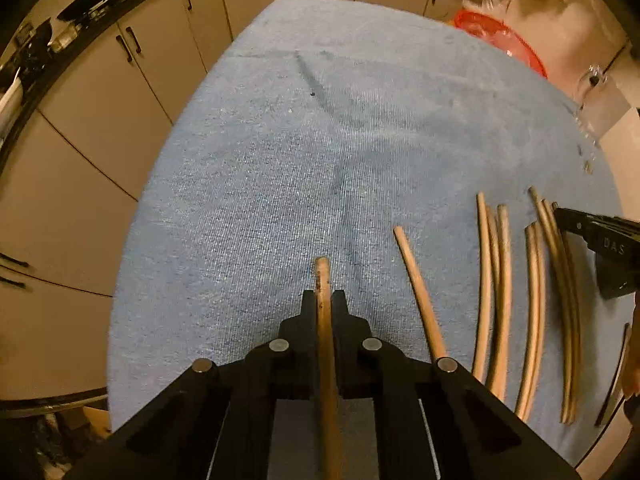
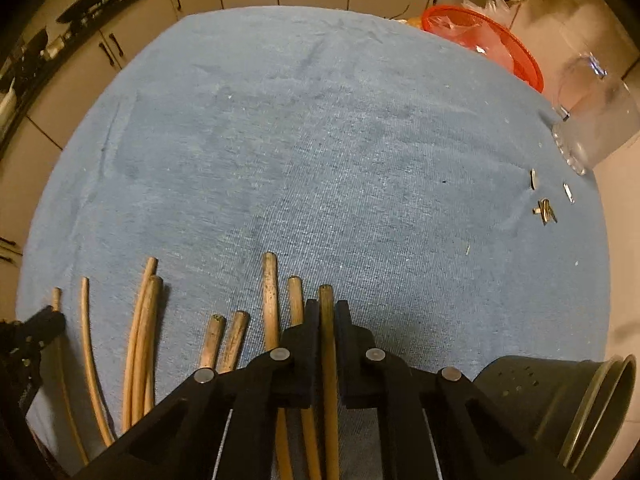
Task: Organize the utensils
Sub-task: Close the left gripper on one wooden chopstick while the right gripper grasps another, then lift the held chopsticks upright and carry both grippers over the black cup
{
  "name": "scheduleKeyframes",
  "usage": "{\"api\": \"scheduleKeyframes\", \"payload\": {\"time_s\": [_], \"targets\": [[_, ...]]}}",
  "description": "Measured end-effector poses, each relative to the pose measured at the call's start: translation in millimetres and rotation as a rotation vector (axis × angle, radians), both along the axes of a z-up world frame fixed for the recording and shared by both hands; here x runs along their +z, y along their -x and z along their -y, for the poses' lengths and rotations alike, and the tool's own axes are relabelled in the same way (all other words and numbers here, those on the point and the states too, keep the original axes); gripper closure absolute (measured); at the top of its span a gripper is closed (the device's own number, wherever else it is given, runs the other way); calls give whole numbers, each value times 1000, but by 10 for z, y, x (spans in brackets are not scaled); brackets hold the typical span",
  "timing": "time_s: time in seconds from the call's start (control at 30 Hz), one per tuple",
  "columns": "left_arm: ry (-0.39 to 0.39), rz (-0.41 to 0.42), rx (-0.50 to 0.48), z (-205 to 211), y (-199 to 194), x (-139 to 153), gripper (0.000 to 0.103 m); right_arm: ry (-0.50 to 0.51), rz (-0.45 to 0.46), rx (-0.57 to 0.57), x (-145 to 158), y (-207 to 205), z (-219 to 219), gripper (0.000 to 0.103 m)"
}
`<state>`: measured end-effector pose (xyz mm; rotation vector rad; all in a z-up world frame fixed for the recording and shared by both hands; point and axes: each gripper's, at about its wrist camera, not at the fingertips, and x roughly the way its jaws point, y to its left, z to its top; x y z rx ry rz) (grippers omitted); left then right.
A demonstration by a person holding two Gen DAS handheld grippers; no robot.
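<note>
Several wooden chopsticks lie side by side on a blue towel (image 1: 320, 160). My left gripper (image 1: 323, 300) is shut on one brown chopstick (image 1: 322, 276), its tip poking out past the fingers. A loose chopstick (image 1: 420, 296) lies just right of it, and more chopsticks (image 1: 496, 288) lie further right. My right gripper (image 2: 327, 310) is shut on a dark chopstick (image 2: 326, 296) at the right end of the row. Other chopsticks (image 2: 270, 296) lie to its left. The right gripper also shows at the right edge of the left wrist view (image 1: 592, 236).
A dark perforated metal holder (image 2: 560, 392) lies on its side at the lower right. A red basket (image 2: 484, 40) and a clear glass jar (image 2: 592, 128) stand at the towel's far right. Small metal bits (image 2: 544, 208) lie near the jar. Cabinets run behind.
</note>
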<state>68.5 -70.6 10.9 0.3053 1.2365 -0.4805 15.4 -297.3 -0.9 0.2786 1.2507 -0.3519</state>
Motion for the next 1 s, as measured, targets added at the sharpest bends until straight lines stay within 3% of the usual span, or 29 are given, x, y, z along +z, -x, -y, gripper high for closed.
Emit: {"api": "scheduleKeyframes", "payload": {"time_s": [0.17,0.33,0.5,0.77,1.0], "targets": [[90,35,-16,-117,144,234,96,3,153,-18,399,331,14,96],[190,153,-11,-250,417,727,96,-18,377,1,904,831,-121,96],[244,257,-24,-332,694,1162,96,8,530,19,1275,1222,-291,96],[298,332,-33,-366,968,1510,96,19,646,7,1482,1715,-576,96],[314,353,-40,-364,1070,1647,96,17,694,-21,1608,1984,-538,96]]}}
